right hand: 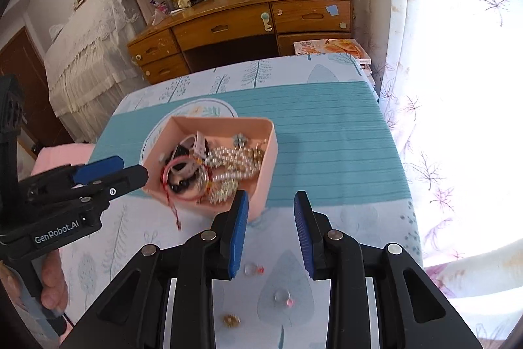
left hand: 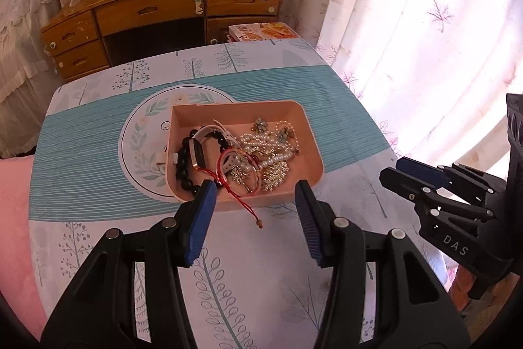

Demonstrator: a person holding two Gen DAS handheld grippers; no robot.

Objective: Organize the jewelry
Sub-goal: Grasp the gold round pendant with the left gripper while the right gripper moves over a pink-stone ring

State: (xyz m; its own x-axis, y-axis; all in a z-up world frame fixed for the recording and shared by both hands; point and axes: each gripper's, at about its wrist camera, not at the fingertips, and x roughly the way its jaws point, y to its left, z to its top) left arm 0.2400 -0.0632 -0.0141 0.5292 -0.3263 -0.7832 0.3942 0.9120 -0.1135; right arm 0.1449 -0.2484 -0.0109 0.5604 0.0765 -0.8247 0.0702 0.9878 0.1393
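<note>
A pink tray (left hand: 307,126) (right hand: 264,152) sits on the table, filled with jewelry: a black bead bracelet (left hand: 183,162), a pale watch (left hand: 199,149), pearl strands (left hand: 261,146) (right hand: 228,157), and a red string bracelet (left hand: 228,182) (right hand: 170,185) whose cord hangs over the near rim. My left gripper (left hand: 256,211) is open and empty just before the tray. My right gripper (right hand: 269,228) is open and empty, near the tray's right corner. Two small clear earrings (right hand: 251,269) (right hand: 282,296) and a gold piece (right hand: 231,320) lie on the cloth below it.
The table carries a leaf-print cloth with a teal band (left hand: 81,152) and a round placemat (left hand: 143,133). A wooden desk (left hand: 170,5) stands behind, magazines (left hand: 264,31) beside it. A curtain (left hand: 408,22) hangs on the right. A pink cushion (left hand: 13,218) lies left.
</note>
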